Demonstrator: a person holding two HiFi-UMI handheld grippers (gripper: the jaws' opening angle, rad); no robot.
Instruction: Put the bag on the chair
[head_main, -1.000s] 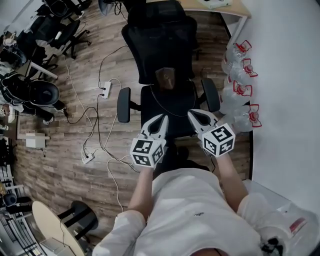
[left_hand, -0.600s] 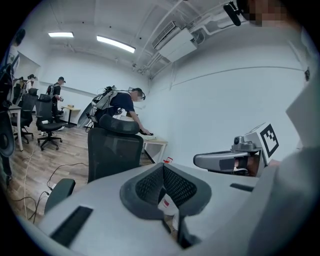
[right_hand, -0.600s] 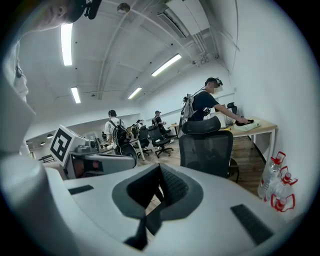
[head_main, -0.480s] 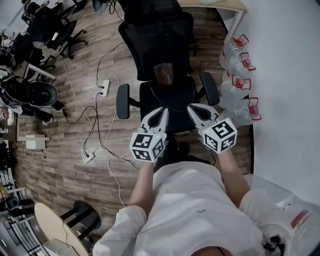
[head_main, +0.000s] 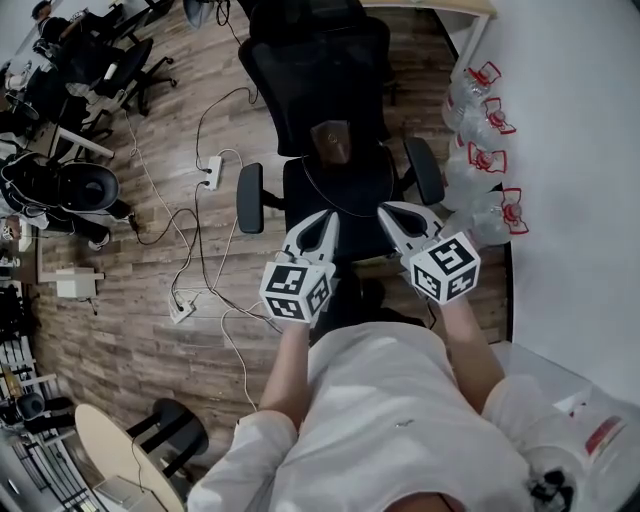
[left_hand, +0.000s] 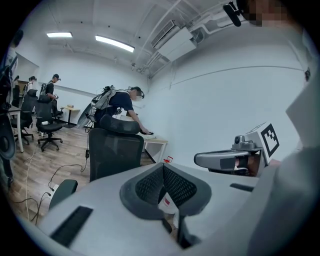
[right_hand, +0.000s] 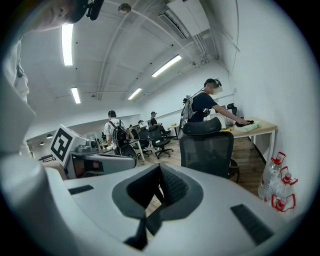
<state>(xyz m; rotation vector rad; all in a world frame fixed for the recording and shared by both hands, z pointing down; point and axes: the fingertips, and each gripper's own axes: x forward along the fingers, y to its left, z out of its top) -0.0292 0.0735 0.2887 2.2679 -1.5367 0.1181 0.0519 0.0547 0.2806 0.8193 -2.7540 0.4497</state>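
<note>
Little has moved since the earlier frame: we hold the left gripper (head_main: 328, 216) and the right gripper (head_main: 385, 209) in much the same place over the front edge of the one near chair (head_main: 348, 200). Both have their fingers together, with nothing between them. One brown bag (head_main: 331, 146) sits at the seat's back edge. Four water bottles (head_main: 470, 168) stand by the wall.

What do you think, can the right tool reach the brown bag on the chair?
Probably yes. The right tool hovers over the seat front; the brown bag sits farther back by the backrest, nothing standing between. Its jaws are shut, so they'd need opening first.
</note>
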